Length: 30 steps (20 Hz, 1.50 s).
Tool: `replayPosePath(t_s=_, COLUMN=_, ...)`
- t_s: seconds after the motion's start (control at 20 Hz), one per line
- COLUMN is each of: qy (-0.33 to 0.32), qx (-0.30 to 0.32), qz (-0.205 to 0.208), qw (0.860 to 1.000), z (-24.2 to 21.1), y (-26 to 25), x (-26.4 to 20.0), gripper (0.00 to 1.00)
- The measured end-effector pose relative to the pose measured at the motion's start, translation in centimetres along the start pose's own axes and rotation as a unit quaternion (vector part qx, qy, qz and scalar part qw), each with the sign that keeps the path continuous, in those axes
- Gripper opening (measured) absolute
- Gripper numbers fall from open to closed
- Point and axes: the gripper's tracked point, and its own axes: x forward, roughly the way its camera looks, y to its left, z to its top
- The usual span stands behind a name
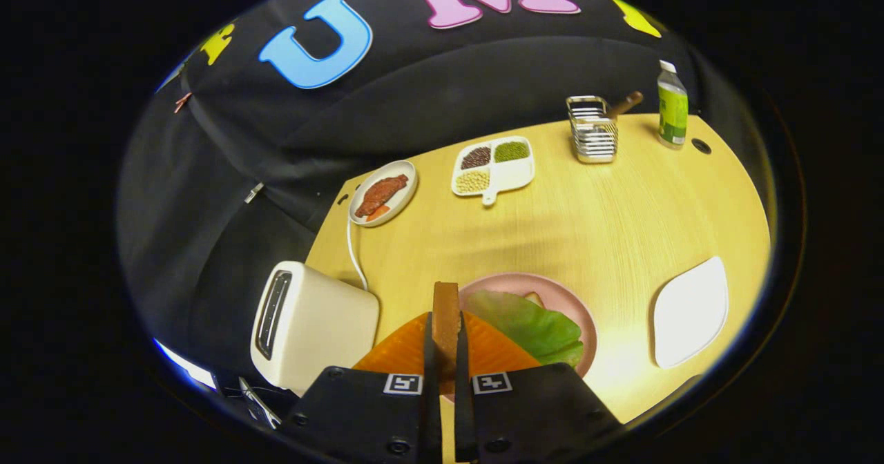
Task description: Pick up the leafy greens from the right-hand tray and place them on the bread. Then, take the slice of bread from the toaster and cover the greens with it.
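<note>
My gripper (445,336) is shut on a slice of bread (445,312), held edge-on and upright between both fingers. Just beyond the fingertips lies a pink plate (552,291) with the leafy greens (532,326) spread over it; a bit of the lower bread peeks out past the greens. The white toaster (311,322) stands to the left of the fingers, its slots facing up. A white tray (690,312) sits bare to the right of the plate.
At the far side of the wooden table (608,215) stand a small plate with meat (382,192), a divided dish of beans (494,166), a wire rack (592,129) and a green-labelled bottle (672,105). The toaster's white cord (353,246) runs back along the table.
</note>
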Motion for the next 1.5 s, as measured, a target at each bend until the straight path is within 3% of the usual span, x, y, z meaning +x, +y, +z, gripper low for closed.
replayPosePath(t_s=0.35, qy=-0.004, qx=0.022, qz=-0.033, qw=0.999, z=-0.8, y=-4.7, x=1.1, gripper=0.12)
replayPosePath(t_s=0.45, qy=-0.004, qx=-0.001, qz=-0.052, qw=0.999, z=-1.1, y=-5.6, x=1.0, gripper=0.21)
replayPosePath(t_s=0.6, qy=-0.003, qx=-0.038, qz=-0.08, qw=0.996, z=-1.5, y=-7.0, x=0.9, gripper=0.44)
replayPosePath(t_s=0.8, qy=-0.026, qx=-0.075, qz=-0.105, qw=0.991, z=-1.1, y=-7.9, x=-0.7, gripper=0.94)
replayPosePath(t_s=0.95, qy=-0.055, qx=-0.085, qz=-0.113, qw=0.988, z=-0.2, y=-7.7, x=-2.9, gripper=1.0)
replayPosePath(t_s=1.15, qy=-0.106, qx=-0.092, qz=-0.124, qw=0.982, z=2.1, y=-7.4, x=-7.5, gripper=0.99)
replayPosePath(t_s=1.5, qy=-0.244, qx=-0.15, qz=-0.147, qw=0.947, z=8.4, y=-5.7, x=-18.8, gripper=0.98)
